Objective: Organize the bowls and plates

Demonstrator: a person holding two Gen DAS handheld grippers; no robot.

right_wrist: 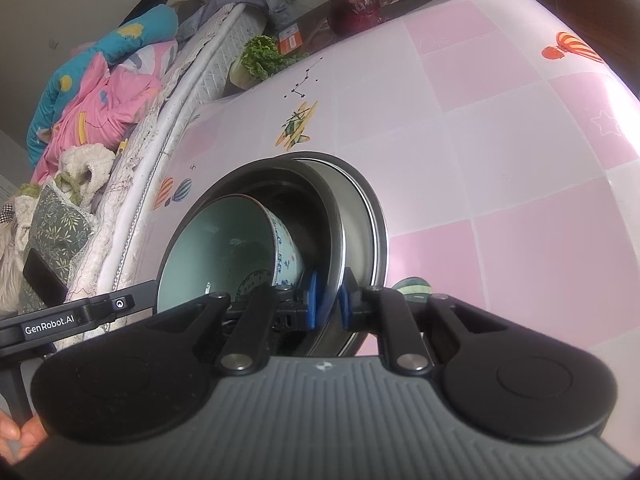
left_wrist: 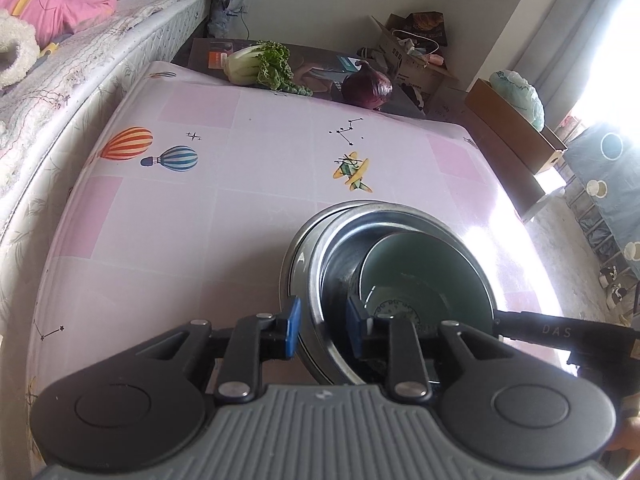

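A stack of steel bowls (left_wrist: 316,264) sits on the pink tablecloth (left_wrist: 240,200) with a pale green ceramic bowl (left_wrist: 424,276) tilted inside it. My left gripper (left_wrist: 322,326) straddles the near rim of the steel bowls, one blue pad outside and one inside. In the right wrist view the steel bowls (right_wrist: 360,216) and the ceramic bowl (right_wrist: 224,248) show too. My right gripper (right_wrist: 327,302) is shut on the steel rim at the opposite side. The bowl bottoms are hidden.
Bok choy (left_wrist: 260,66) and a red cabbage (left_wrist: 368,86) lie at the table's far edge. A bed (left_wrist: 80,60) with bedding runs along the left. Cardboard boxes (left_wrist: 516,128) stand beyond the right edge.
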